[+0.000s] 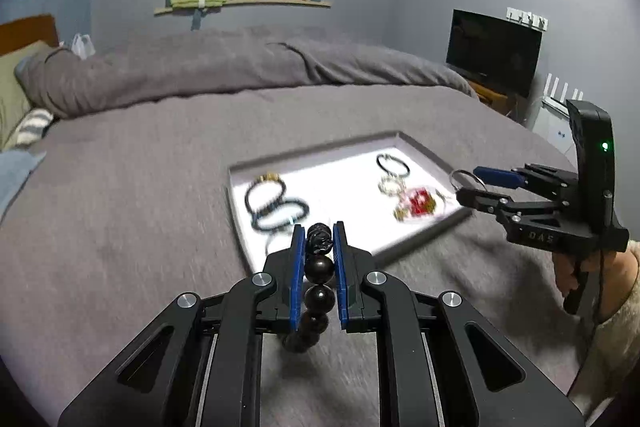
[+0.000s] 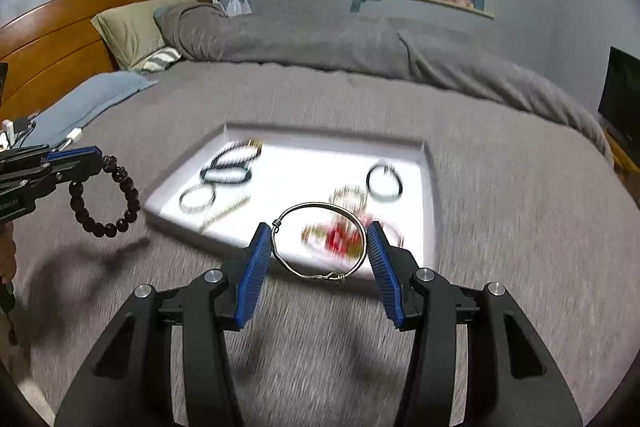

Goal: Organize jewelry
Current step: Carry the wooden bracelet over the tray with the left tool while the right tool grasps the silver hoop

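From the left wrist view, the left gripper points forward over the gray blanket, and its two blue pads are pressed in on a dark bead bracelet. The beads run down between the pads and hang a little below them. Just past the gripper tips sits the white tray, which lies flat on the blanket. Inside the tray are some dark bracelets on its left side, and a black ring bracelet and a red and gold piece on its right side. To the right of the tray, the right gripper reaches in sideways, held by a hand at the handle, and it pinches a thin silver bangle right above the tray's right edge. From the right wrist view, the right gripper is held out flat over the near edge of the tray, and its pads sit wide but press on both sides of the silver bangle. The bangle is up off the tray. To the left of the tray, the left gripper points in from the side with the bead bracelet hanging down from its tips in a loop, above the blanket and clear of the tray. The things in the tray look blurry here.
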A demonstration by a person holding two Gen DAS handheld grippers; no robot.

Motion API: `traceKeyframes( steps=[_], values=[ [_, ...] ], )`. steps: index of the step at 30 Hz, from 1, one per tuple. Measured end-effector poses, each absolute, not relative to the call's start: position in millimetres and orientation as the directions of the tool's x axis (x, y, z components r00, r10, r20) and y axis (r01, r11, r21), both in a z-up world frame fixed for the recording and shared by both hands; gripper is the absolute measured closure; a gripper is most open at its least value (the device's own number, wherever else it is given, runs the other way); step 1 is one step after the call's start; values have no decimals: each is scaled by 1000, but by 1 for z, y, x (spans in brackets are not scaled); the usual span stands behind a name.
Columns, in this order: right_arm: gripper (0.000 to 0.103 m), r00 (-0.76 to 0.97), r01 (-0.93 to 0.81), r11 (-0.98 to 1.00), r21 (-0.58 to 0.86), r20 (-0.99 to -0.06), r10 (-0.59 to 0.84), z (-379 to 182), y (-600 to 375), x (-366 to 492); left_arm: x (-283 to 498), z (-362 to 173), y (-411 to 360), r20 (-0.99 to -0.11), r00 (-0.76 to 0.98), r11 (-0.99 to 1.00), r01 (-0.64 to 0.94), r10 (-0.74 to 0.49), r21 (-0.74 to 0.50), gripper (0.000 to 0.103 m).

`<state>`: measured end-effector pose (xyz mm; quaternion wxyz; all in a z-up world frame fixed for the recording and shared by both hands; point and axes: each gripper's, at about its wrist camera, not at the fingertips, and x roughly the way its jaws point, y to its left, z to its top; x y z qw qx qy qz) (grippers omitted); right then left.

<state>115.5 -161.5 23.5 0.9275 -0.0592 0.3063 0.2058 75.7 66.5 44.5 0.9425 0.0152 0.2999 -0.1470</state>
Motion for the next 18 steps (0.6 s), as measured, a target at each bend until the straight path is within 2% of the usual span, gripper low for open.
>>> traceKeyframes(
  steps=[3, 11, 18],
  values=[
    [54, 721, -405, 913, 43, -599, 348, 24, -158, 145, 98, 50, 61, -564, 778, 952, 302, -277, -51, 88],
    [54, 717, -388, 921, -31, -638, 281, 10, -138, 205, 190, 36, 32, -602, 709, 920, 374, -368, -122, 88],
    [54, 659, -395, 918, -26, -705, 263, -1, -127, 238, 240, 2, 40, -644, 684, 939, 283, -342, -198, 88]
  ],
)
